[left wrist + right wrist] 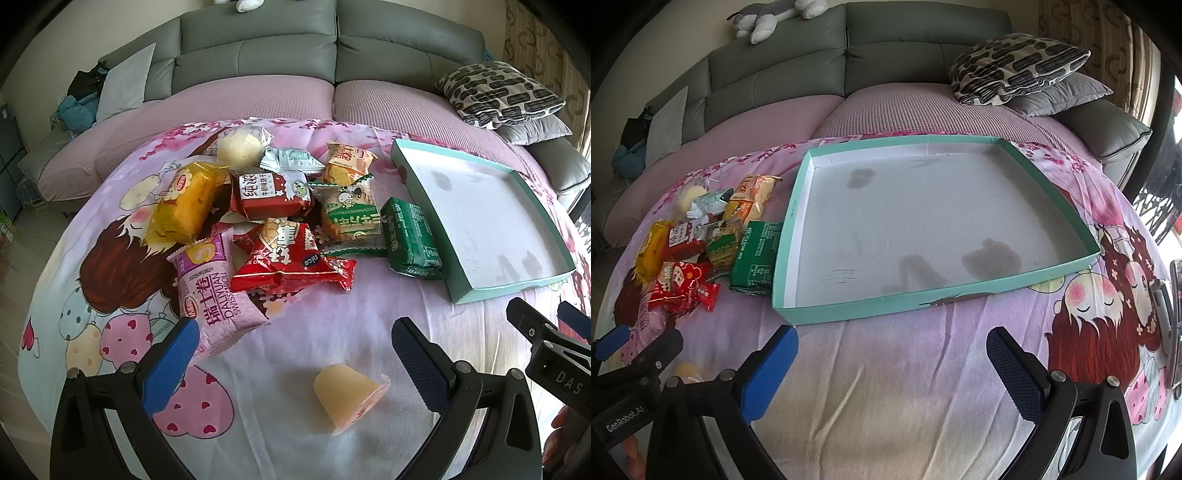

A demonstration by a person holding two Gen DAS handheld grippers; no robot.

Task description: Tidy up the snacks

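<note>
Teal tray (1067, 218) on the cartoon blanket (905, 369), nothing in it, only dark stains on its white floor. Snack pile (280, 214) lies loose at the tray's 9 o'clock; green packet (410, 236) touches the tray wall. Jelly cup (349, 395) on its side, apart from the pile, between the left gripper (295, 365) fingers, untouched. Left jaws apart. Right gripper (892, 373) jaws apart, holding nothing, at the tray's 6 o'clock.

Soft daylight from the right, faint shadows, strong fisheye bending, dark vignetted corners, slightly washed colours
</note>
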